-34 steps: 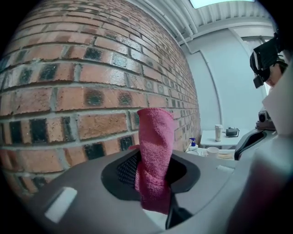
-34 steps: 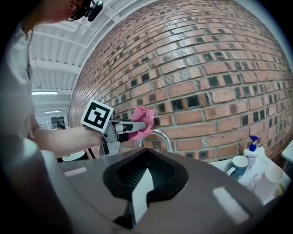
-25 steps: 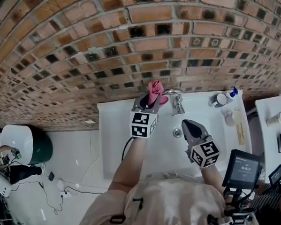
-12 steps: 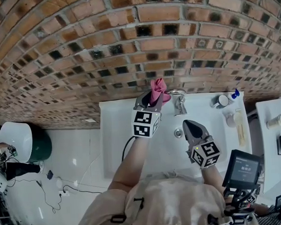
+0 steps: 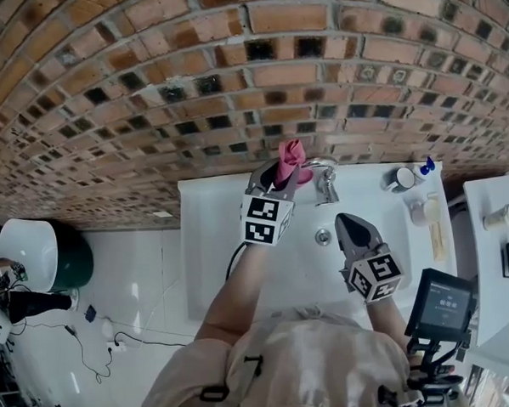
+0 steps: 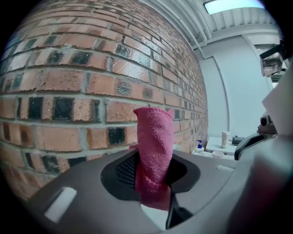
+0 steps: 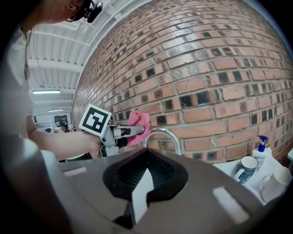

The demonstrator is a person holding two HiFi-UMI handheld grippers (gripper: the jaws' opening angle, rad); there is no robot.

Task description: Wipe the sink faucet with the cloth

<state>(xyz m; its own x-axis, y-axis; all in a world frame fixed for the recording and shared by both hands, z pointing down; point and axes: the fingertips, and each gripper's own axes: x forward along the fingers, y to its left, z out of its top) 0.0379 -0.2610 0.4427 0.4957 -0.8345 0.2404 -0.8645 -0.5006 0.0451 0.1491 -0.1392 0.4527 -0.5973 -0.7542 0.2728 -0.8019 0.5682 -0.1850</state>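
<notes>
A pink cloth (image 5: 290, 158) stands bunched up out of my left gripper (image 5: 275, 180), which is shut on it. In the left gripper view the cloth (image 6: 153, 151) rises between the jaws in front of the brick wall. It sits just left of the chrome faucet's (image 5: 324, 182) curved spout, close to it; contact cannot be told. The right gripper view shows the cloth (image 7: 137, 122) beside the spout (image 7: 165, 135). My right gripper (image 5: 351, 223) hovers over the basin, nearer the person, jaws together and empty.
The white sink (image 5: 214, 243) runs along a brick wall (image 5: 248, 80), with a drain (image 5: 323, 236) in the basin. A mug (image 5: 398, 181) and a soap bottle (image 5: 423, 166) stand at the right rear. A screen (image 5: 447, 303) sits at the lower right.
</notes>
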